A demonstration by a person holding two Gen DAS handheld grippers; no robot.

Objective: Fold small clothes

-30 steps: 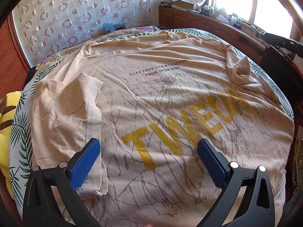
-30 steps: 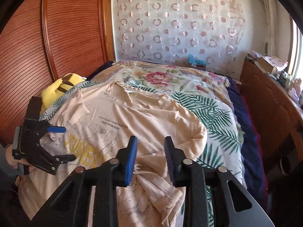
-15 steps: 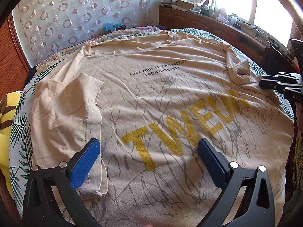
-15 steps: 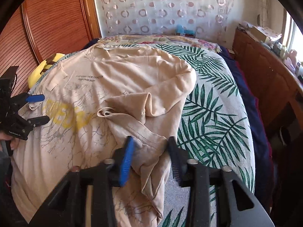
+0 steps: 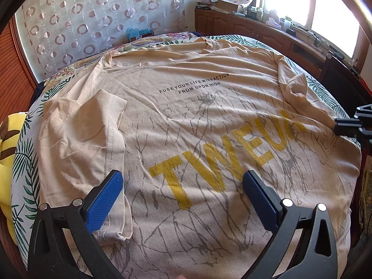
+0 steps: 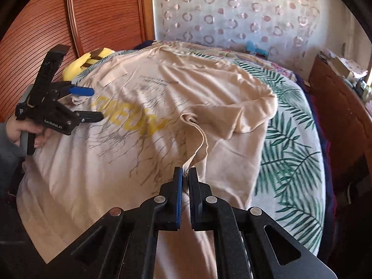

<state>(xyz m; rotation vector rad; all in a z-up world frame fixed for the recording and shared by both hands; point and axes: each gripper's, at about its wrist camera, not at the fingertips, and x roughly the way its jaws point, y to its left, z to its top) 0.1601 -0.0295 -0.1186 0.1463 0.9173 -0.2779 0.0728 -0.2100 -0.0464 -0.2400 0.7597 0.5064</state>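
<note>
- Left wrist view: beige T-shirt lies print-up on the bed, covering most of it; collar toward the far edge, hem at the near edge. One sleeve is already folded in over the body on the bed's left side.
- Left gripper hovers over the lower print with jaws wide apart, nothing between them. Right gripper just shows at the bed's right edge.
- Right wrist view: right gripper jaws have just been closing and now sit together, clamped on the hem edge of the other sleeve, cloth pinched between them.
- A hand holds the left gripper over the far side of the shirt; its jaws stand apart there too.
- Handling, my read: thin, light, limp knit. Won't hold shape, drapes and drags its neighbours. Not fragile, not slippery against the bed cover.
- Grip at stitched edges: cuff hem, shoulder seam, bottom hem corners. Mid-panel pinches just bunch it.
- Lift low and lay it over; pin the body with the free gripper if it creeps.
</note>
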